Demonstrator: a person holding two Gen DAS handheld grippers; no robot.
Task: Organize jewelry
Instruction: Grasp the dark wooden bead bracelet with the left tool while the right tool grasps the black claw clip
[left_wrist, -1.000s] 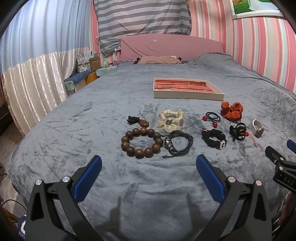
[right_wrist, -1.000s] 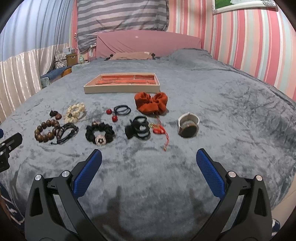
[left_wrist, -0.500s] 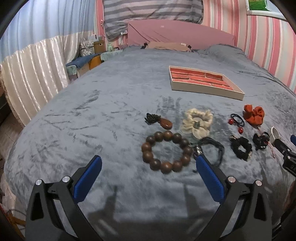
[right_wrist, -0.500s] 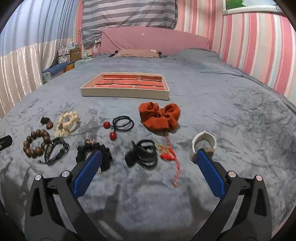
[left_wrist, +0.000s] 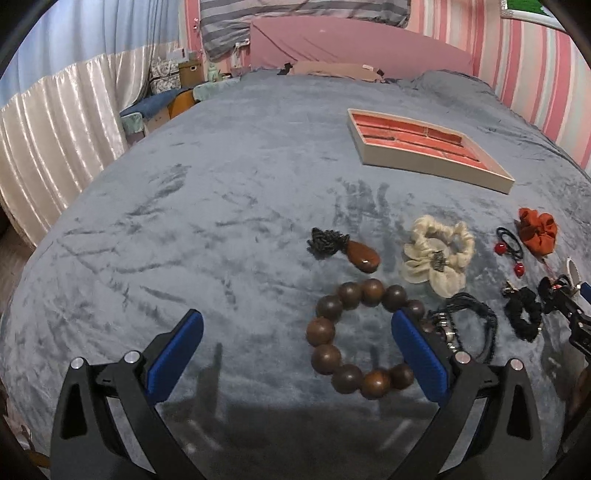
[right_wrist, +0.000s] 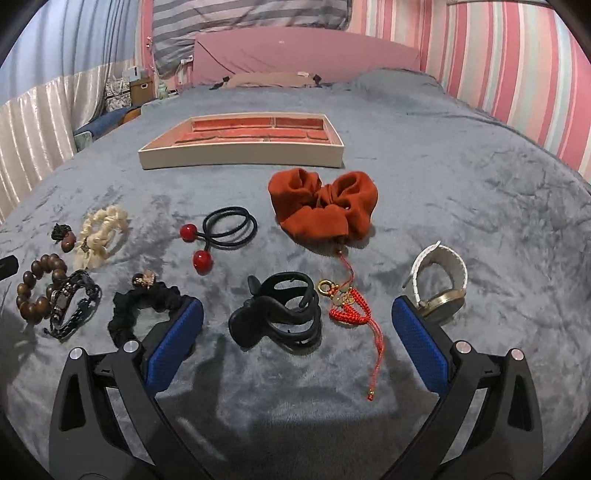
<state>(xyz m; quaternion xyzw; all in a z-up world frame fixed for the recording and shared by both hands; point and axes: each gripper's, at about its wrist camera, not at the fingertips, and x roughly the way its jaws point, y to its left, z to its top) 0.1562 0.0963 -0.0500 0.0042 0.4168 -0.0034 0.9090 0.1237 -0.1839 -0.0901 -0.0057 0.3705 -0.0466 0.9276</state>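
Note:
Jewelry lies in a row on a grey bedspread. My left gripper (left_wrist: 295, 350) is open and empty, low over a brown wooden bead bracelet (left_wrist: 334, 332) whose right side is behind my right finger. Beyond it lie a brown pendant (left_wrist: 364, 255), a cream scrunchie (left_wrist: 439, 254) and a black cord bracelet (left_wrist: 476, 325). My right gripper (right_wrist: 295, 339) is open and empty, with a black hair claw (right_wrist: 277, 317) and a red knotted charm (right_wrist: 349, 308) between its fingers. A white-strap watch (right_wrist: 441, 280) touches the right finger. A beige tray with red compartments (right_wrist: 240, 157) stands farther back.
An orange scrunchie (right_wrist: 325, 206), a black hair tie with red balls (right_wrist: 221, 232) and a black scrunchie (right_wrist: 144, 310) lie among the rest. The bed's left edge drops toward white curtains (left_wrist: 48, 147). A pink headboard (right_wrist: 303, 55) and pillows stand far back.
Both grippers have moved forward and lower toward the jewelry. The left one has closed in on the bead bracelet, the right one on the hair claw. Both stay open.

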